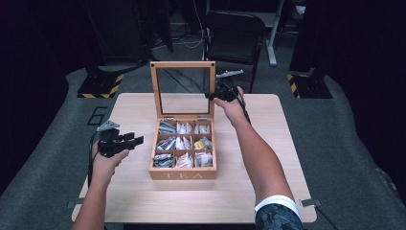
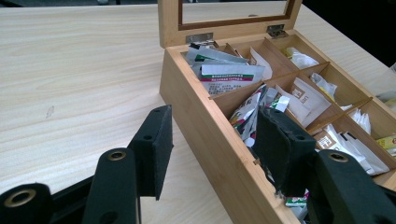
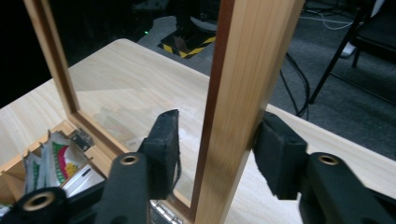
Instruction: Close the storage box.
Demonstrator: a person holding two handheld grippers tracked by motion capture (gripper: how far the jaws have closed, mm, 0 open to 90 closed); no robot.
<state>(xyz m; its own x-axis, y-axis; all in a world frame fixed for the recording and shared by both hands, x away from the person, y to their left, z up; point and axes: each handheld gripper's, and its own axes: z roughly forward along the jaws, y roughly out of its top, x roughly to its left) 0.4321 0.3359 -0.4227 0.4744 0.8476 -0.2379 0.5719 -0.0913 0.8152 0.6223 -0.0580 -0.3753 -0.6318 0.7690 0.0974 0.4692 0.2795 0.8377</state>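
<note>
High view: a wooden tea box (image 1: 182, 173) marked "TEA" sits near the middle of the pale tabletop (image 1: 143, 201), its glass-paned lid (image 1: 183, 89) standing upright at the far side. Nine compartments hold tea bags (image 1: 184, 143) in a three-by-three grid. The right hand-held gripper (image 1: 210, 95) reaches over the box's far right corner and meets the right upright of the lid frame. The left hand-held gripper (image 1: 135, 139) hangs above the tabletop just left of the box, jaws pointing toward its left wall. A black chair (image 1: 233, 38) stands on the floor beyond the table.

Left gripper view: the left hand-held gripper (image 2: 212, 151) is spread wide, holding nothing. One jaw hangs over bare tabletop (image 2: 70, 70); the other lies over the box's near compartments, the left wall of the tea box (image 2: 205, 126) between them. Tea bags (image 2: 224, 77) with red-and-green printing fill the nearest cells, white sachets the farther ones.

Right gripper view: the right hand-held gripper (image 3: 217, 149) straddles the wooden side rail of the lid (image 3: 243, 93), one pad on the glass side, the other on the outer edge. The outer pad looks to be touching the wood; the inner one sits just beside it, so a firm pinch cannot be told for sure. A hinge (image 3: 81, 138) and tea bags (image 3: 60, 163) show lower left
</note>
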